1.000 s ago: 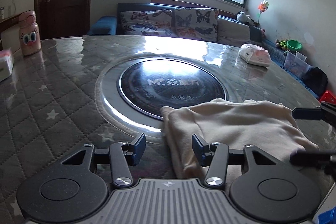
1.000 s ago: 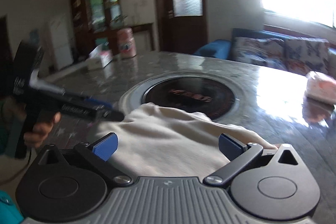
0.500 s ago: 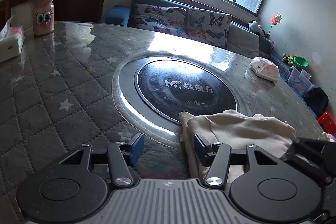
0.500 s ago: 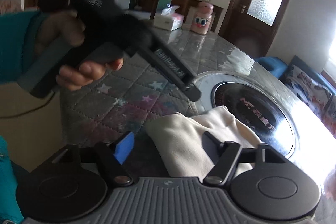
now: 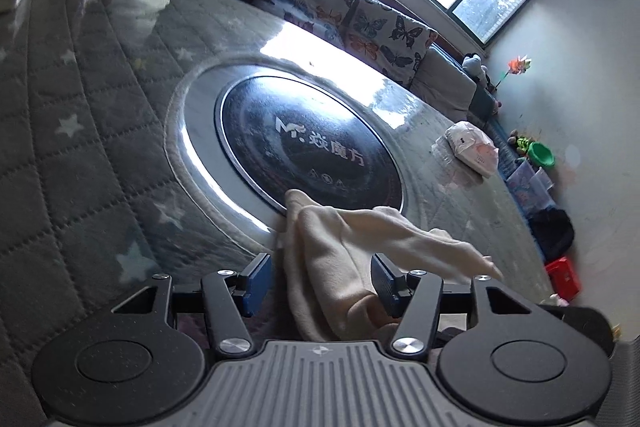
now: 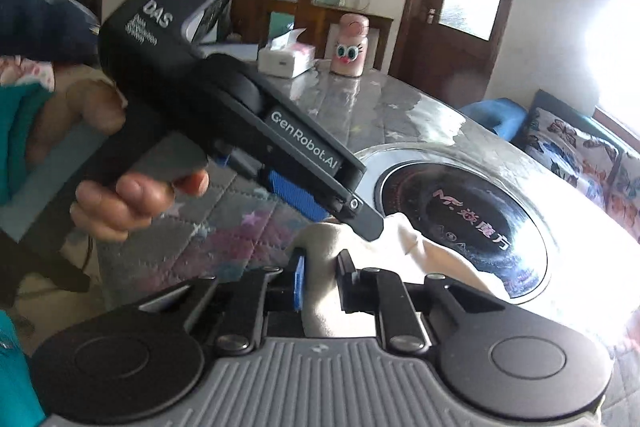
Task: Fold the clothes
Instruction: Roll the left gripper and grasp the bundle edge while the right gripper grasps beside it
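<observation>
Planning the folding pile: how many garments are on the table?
1: a cream garment at the near table edge, overlapping the round black inset, pinched by the right gripper. Others may be out of view.

Two close wrist views, shared table [image 5: 100, 115]

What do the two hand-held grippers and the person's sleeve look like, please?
Each hand-held gripper is matte black with a ribbed grey deck, two round black discs, silver pivot screws and blue ribbed pads: left hand-held gripper, right hand-held gripper. Seen from the right wrist, the left one's body carries white "DAS" and "GenRobot.AI" lettering. The sleeve is teal.
</observation>
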